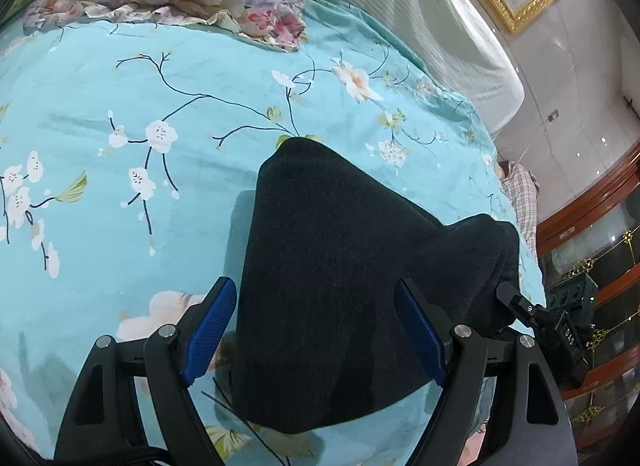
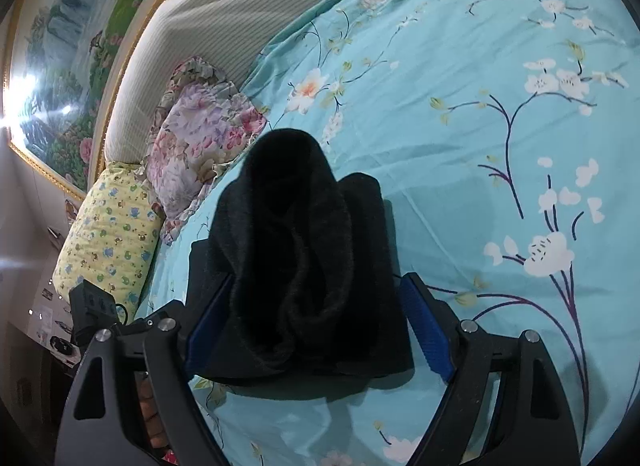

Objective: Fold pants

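A: Lying on the sheet (image 1: 120, 85), the pants (image 1: 340, 266) are a dark folded bundle, right?

B: Yes. In the left view they sit between the left gripper (image 1: 316, 330) fingers, reaching past the tips.

A: Is that gripper clamped?

B: No, its blue pads (image 1: 210, 330) stand wide apart, with the cloth lying between them. The left pad is just clear of the cloth; whether the right pad touches it I cannot tell.

A: And the right gripper (image 2: 320, 330)?

B: Spread wide too. The pants (image 2: 304, 266) bunch up in soft rolls between its fingers, resting on the sheet (image 2: 480, 105).

A: Anything else nearby?

B: A floral pillow (image 2: 200, 141) and a yellow pillow (image 2: 108, 242) lie by the headboard (image 2: 208, 25), well apart from the pants. A framed painting (image 2: 60, 65) hangs above.
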Demonstrator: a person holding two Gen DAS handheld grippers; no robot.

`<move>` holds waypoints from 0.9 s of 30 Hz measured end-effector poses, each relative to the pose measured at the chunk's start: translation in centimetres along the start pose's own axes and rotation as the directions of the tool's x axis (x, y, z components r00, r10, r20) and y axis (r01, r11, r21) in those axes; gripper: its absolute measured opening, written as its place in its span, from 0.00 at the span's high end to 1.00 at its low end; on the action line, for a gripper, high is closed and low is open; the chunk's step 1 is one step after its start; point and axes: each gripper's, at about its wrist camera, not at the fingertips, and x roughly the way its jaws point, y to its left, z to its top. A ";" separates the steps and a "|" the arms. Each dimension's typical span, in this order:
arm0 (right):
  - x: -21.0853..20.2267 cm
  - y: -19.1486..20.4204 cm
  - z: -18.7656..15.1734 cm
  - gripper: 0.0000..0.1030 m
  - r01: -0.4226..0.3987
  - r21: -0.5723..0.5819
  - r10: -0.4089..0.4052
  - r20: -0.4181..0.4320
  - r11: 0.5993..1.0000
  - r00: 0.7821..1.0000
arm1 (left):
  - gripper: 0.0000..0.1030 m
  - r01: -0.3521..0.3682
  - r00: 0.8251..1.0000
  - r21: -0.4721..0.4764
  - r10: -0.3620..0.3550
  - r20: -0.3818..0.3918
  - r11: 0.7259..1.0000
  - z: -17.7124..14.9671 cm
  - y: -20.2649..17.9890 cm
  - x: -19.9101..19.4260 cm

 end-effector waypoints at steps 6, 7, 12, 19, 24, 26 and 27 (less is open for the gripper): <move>0.2 -0.7 0.0 0.22 -0.017 0.006 0.017 -0.009 1.000 1.000 | 0.21 -0.014 1.000 0.002 0.014 -0.014 1.000 0.3 -0.1 1.0; 0.3 -0.9 0.0 0.26 -0.027 0.013 0.027 -0.015 1.000 1.000 | 0.21 -0.023 1.000 0.000 0.023 -0.017 1.000 0.4 0.0 1.3; 0.3 -1.9 -0.3 0.41 -0.060 0.033 0.061 -0.033 0.998 0.998 | 0.19 -0.034 0.999 -0.028 0.033 -0.030 0.999 0.6 0.8 2.4; 0.5 -2.3 -0.3 0.46 -0.098 0.044 0.100 -0.052 0.994 0.994 | 0.30 -0.041 0.999 -0.028 0.040 -0.029 0.999 0.6 1.1 3.0; 0.6 -2.0 -0.5 0.55 -0.130 0.044 0.132 -0.053 0.991 0.990 | 0.60 0.003 1.000 -0.007 -0.002 0.002 1.000 0.4 0.1 2.1; 0.3 -1.6 -0.6 0.58 -0.142 0.034 0.144 -0.048 0.989 0.988 | 0.65 0.008 0.999 0.006 -0.008 0.033 1.000 0.4 -0.5 1.3; 0.2 -1.3 -0.6 0.58 -0.144 0.027 0.145 -0.046 0.989 0.988 | 0.67 0.003 0.999 0.020 -0.004 0.044 1.000 0.4 -0.8 0.9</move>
